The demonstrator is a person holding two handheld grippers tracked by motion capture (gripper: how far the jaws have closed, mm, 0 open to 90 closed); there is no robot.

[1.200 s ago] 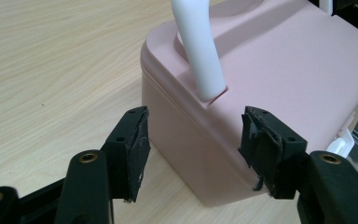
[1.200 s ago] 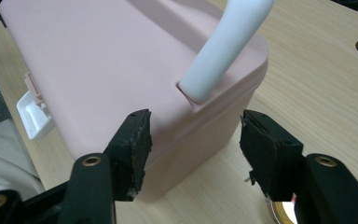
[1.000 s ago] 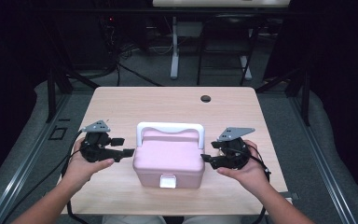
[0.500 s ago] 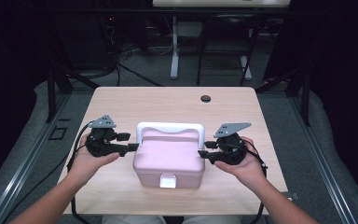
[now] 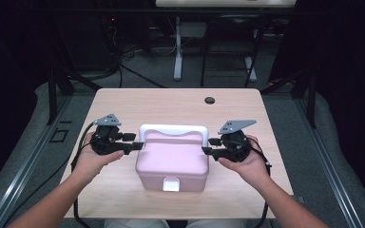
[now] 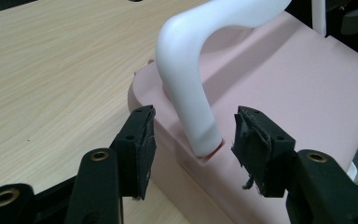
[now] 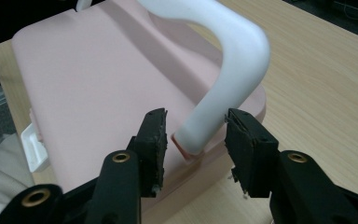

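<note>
A pink box (image 5: 172, 161) with a white handle (image 5: 173, 129) and a white front latch (image 5: 171, 184) stands near the table's front edge. My left gripper (image 5: 138, 144) is at the box's left side, open, its jaws straddling the foot of the handle (image 6: 191, 116) without touching it. The pink lid (image 6: 289, 84) stretches beyond. My right gripper (image 5: 207, 151) is at the box's right side, also open, with its jaws either side of the handle's other foot (image 7: 214, 112). The lid (image 7: 93, 79) lies flat and closed.
The wooden table (image 5: 171, 102) has a dark cable hole (image 5: 210, 100) near its far edge. Bare tabletop lies behind the box. Table legs and cables stand on the dark floor beyond. Cables trail from both grippers off the front edge.
Both grippers have moved inward toward the box and now flank the two feet of the handle. The box has not moved.
</note>
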